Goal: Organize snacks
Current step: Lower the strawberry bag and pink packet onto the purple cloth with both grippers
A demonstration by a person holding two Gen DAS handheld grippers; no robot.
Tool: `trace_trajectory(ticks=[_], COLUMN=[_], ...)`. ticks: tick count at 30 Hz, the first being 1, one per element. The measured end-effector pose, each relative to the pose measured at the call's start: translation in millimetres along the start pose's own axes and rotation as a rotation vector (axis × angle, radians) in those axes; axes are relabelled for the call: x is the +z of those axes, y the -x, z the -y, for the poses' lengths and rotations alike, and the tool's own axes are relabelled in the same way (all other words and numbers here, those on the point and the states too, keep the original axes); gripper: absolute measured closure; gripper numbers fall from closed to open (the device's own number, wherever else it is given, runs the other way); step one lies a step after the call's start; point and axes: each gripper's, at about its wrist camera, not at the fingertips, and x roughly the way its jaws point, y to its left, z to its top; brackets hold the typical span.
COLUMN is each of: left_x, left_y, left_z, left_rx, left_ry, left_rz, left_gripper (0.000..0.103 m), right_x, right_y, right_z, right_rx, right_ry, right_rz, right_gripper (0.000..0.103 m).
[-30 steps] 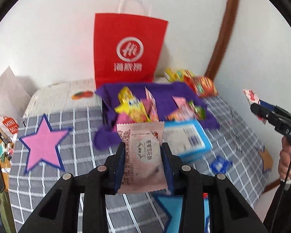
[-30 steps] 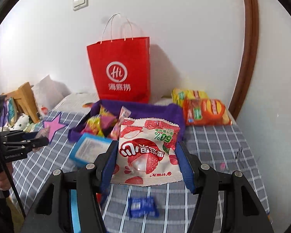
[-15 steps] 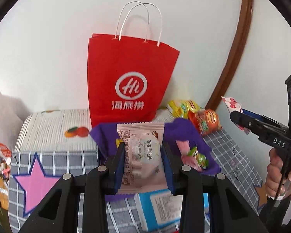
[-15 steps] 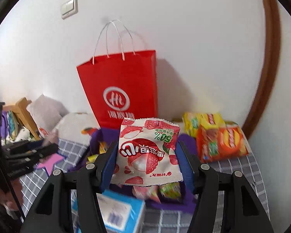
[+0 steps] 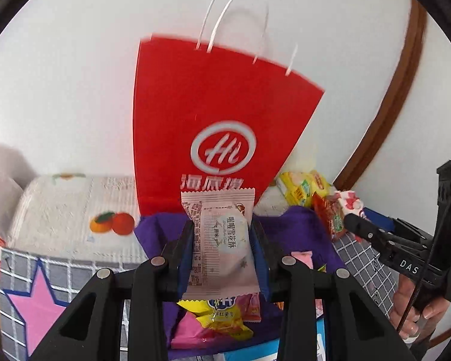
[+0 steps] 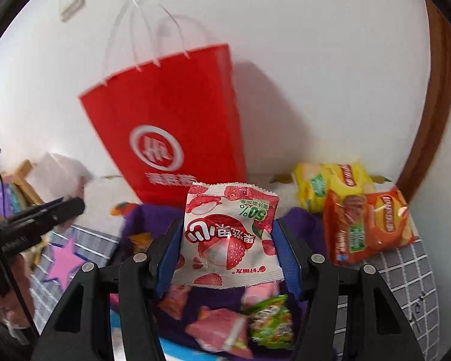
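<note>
My left gripper (image 5: pixel 222 249) is shut on a pale pink snack packet (image 5: pixel 221 240), held upright over the purple cloth basket (image 5: pixel 297 219) of loose snacks. My right gripper (image 6: pixel 228 249) is shut on a white and red lychee candy bag (image 6: pixel 228 237), also above the purple basket (image 6: pixel 153 213). A red paper bag (image 5: pixel 219 126) with white handles stands upright just behind the basket, also in the right wrist view (image 6: pixel 171 129). The right gripper shows at the right of the left wrist view (image 5: pixel 360 225); the left one shows at the left of the right wrist view (image 6: pixel 57 210).
Yellow and orange chip bags (image 6: pixel 363 207) lie right of the basket against the wall. A blue box (image 5: pixel 300 349) lies in front of the basket. The bed has a grey checked cover with a pink star (image 5: pixel 39 297). A white pillow with orange fruit print (image 5: pixel 75 207) lies left.
Both grippers have moved forward and up toward the red bag with their packets. The bag looms larger, and the basket now lies under the fingers.
</note>
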Motion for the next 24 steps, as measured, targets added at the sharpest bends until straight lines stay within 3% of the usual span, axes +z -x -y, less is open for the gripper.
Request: trace_trajectory(ticks=[4,7,11,24], left_x=[-5.7,-7.1,-8.8,-13.2], left_y=[-18.3,-22.6,-29.6,-39.6], left_z=[-3.9,-8.7,-6.0,-4.6], left_rx=[0.046,0.021,0.049,0.042], left_ry=[-0.010,0.027,0.017,0.029], left_rz=[-0.051,-0.072,-0.095,-0.135], left_gripper=[0.069,0.069,0.069,0.069], right_x=[-2.4,-6.2,-9.2,-15.5], right_y=[-11.0,-18.3,-27.4,-47.8], right_z=[6.2,9.1,14.8,24.6], right_rx=[-0.007,-0.012,-0.017,-0.045], right_ry=[0.019,0.025,0.006,-0.022], right_rz=[-0.031,-0.063,-0.097,-0.178], right_gripper=[0.044,0.044,0.044,0.044])
